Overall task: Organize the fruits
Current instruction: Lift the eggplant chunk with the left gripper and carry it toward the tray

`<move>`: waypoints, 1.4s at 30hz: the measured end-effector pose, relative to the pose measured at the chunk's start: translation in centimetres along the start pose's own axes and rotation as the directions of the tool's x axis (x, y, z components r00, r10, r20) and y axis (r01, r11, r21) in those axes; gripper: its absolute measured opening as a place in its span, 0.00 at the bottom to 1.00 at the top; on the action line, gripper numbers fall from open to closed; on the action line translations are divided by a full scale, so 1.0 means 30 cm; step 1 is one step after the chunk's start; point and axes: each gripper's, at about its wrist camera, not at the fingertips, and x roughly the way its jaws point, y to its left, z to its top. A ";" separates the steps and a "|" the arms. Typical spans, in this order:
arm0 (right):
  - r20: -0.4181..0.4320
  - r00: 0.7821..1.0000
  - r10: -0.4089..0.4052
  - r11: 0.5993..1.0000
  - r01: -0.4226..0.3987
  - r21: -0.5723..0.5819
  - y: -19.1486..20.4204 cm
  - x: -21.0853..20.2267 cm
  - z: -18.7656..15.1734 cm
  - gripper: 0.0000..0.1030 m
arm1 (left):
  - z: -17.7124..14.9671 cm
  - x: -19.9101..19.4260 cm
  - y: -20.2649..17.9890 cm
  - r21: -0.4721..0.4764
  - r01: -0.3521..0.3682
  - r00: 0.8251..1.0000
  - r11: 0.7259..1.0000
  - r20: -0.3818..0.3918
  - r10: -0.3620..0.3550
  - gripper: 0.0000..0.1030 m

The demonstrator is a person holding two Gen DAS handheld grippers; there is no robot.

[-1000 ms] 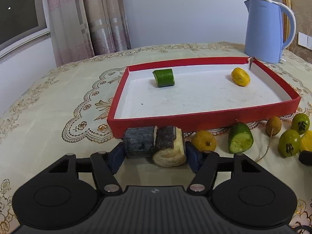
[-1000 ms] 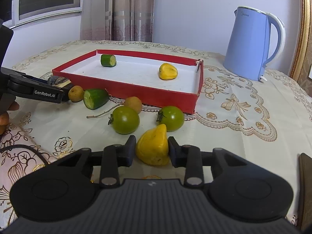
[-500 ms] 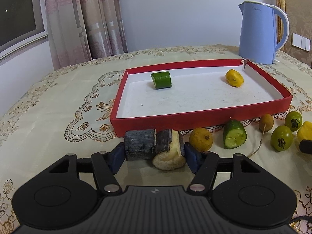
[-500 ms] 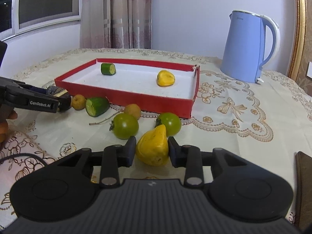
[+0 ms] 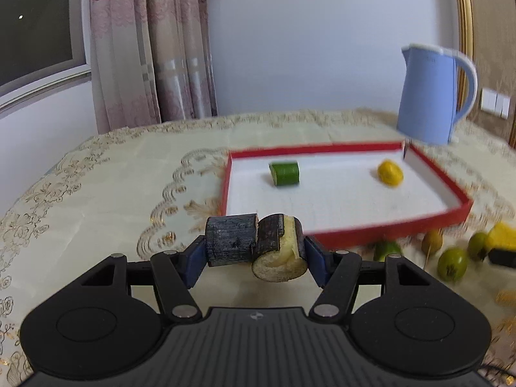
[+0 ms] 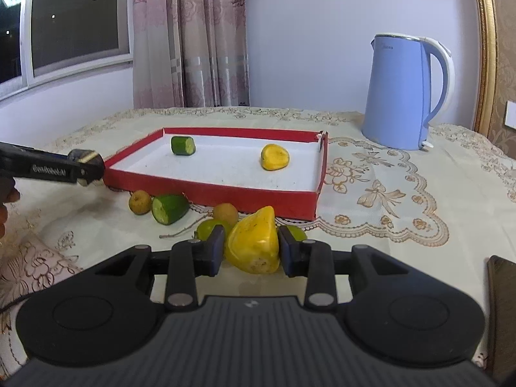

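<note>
Gripping from both sides, the left gripper (image 5: 254, 258) has its blue fingers (image 5: 193, 266) clenched on a dark-skinned banana piece (image 5: 254, 245), which is broken into two chunks, the right one showing pale flesh at its cut end. The piece hangs lifted off the bench (image 5: 96, 193), just in front of the near-left corner of the red tray (image 5: 387, 225). From the right wrist view, that same gripper (image 6: 85, 169) comes in from the left edge with the dark piece (image 6: 84, 158) at its tip, close beside the tray's (image 6: 209, 195) left corner.

The right gripper (image 6: 251, 251) has its fingers (image 6: 214, 251) pressed on a yellow fruit chunk (image 6: 253, 245), held above the cloth in front of the tray's near wall.

Inside the tray, on its white floor, lie a green cucumber piece (image 6: 183, 145) toward the back left and a yellow fruit piece (image 6: 274, 157) toward the back right, well apart from each other.

On the bench in front of the tray's near wall sit a small brownish round fruit (image 6: 140, 202), a cut cucumber end (image 6: 169, 208) just beside it, another brownish round fruit (image 6: 225, 213) with a thin stem trailing left, and two green round fruits (image 6: 206, 229), partly hidden behind the right gripper's fingers.

A light-blue electric kettle (image 6: 406, 92) stands beyond the tray's far right corner. Pink patterned curtains (image 6: 190, 38) hang behind the bench beside a dark window (image 6: 74, 16). The left wrist view is blurred toward its right side.
</note>
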 end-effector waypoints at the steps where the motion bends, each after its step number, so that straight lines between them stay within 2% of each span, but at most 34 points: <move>1: 0.000 1.000 0.002 1.000 -0.002 0.002 0.001 0.001 0.000 0.32 | 0.011 -0.003 0.011 -0.012 0.007 1.000 1.000 0.010 -0.007 0.62; 7: 0.007 1.000 0.014 1.000 -0.014 0.003 0.009 -0.001 0.000 0.32 | 0.062 0.028 -0.004 0.011 0.001 0.999 1.000 0.043 -0.002 0.62; 17: 0.018 1.000 0.025 1.000 -0.024 -0.006 0.015 -0.016 0.001 0.32 | 0.121 0.241 -0.081 0.038 -0.027 0.999 0.999 -0.021 0.028 0.62; 23: 0.027 0.999 0.020 1.000 -0.020 0.001 0.007 -0.028 0.004 0.32 | 0.094 0.196 -0.025 0.013 0.101 0.995 0.995 0.010 -0.101 0.62; 26: 0.030 0.999 0.027 1.000 -0.027 0.007 0.003 -0.029 0.002 0.32 | 0.053 0.124 0.014 0.015 0.216 0.976 0.976 -0.002 -0.216 0.62; 28: 0.027 0.999 0.033 0.999 -0.033 0.009 0.001 -0.021 -0.002 0.32 | 0.015 0.073 0.021 0.047 0.252 0.968 0.967 -0.014 -0.252 0.62; 30: 0.021 0.999 0.039 0.999 -0.039 0.011 0.002 -0.011 -0.006 0.32 | -0.019 0.039 0.005 0.090 0.234 0.972 0.968 -0.010 -0.234 0.62; 35: 0.013 0.999 0.045 0.999 -0.045 0.006 0.012 -0.002 -0.011 0.32 | -0.076 0.033 -0.069 0.219 0.114 0.991 0.969 0.039 -0.125 0.64; 38: 0.021 0.999 0.037 0.999 -0.037 0.009 0.008 -0.016 -0.008 0.32 | -0.076 0.048 -0.071 0.212 0.130 0.990 0.969 0.025 -0.138 0.66; 42: 0.026 0.999 0.029 0.999 -0.029 0.017 -0.001 -0.025 -0.007 0.32 | -0.075 0.050 -0.044 0.198 0.103 0.993 0.975 0.029 -0.111 0.67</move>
